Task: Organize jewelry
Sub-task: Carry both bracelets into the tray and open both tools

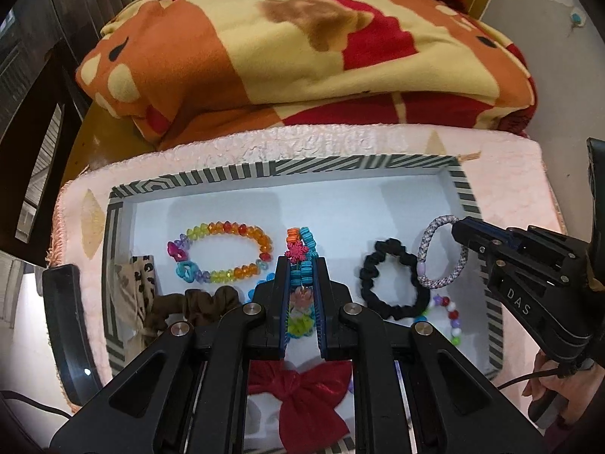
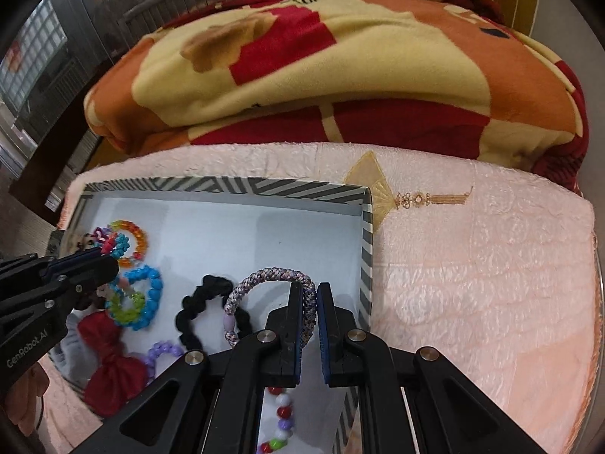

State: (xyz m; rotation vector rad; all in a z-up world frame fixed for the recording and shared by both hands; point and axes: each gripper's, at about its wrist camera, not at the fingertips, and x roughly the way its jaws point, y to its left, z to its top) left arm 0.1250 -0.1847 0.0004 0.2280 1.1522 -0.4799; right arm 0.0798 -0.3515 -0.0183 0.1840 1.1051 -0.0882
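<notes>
A striped box (image 1: 264, 169) with a white inside lies on a pink towel. My left gripper (image 1: 301, 263) is over its middle, shut on a turquoise and orange beaded bracelet (image 1: 302, 240) with a pink snowflake charm. At the box's right end, my right gripper (image 1: 462, 227) is shut on a braided grey-purple hair tie (image 1: 427, 246). In the right wrist view the hair tie (image 2: 264, 276) arches left from my right gripper (image 2: 311, 295). The left gripper (image 2: 102, 255) is at the far left there with its bracelet (image 2: 113, 244).
In the box lie a rainbow crystal bracelet (image 1: 227, 253), a black scrunchie (image 1: 393, 280), a brown scrunchie (image 1: 200, 302), a red bow (image 1: 302, 389) and a blue bead bracelet (image 2: 149, 291). A folded orange and red blanket (image 1: 302, 56) rises behind. Pink towel (image 2: 472, 265) spreads right of the box.
</notes>
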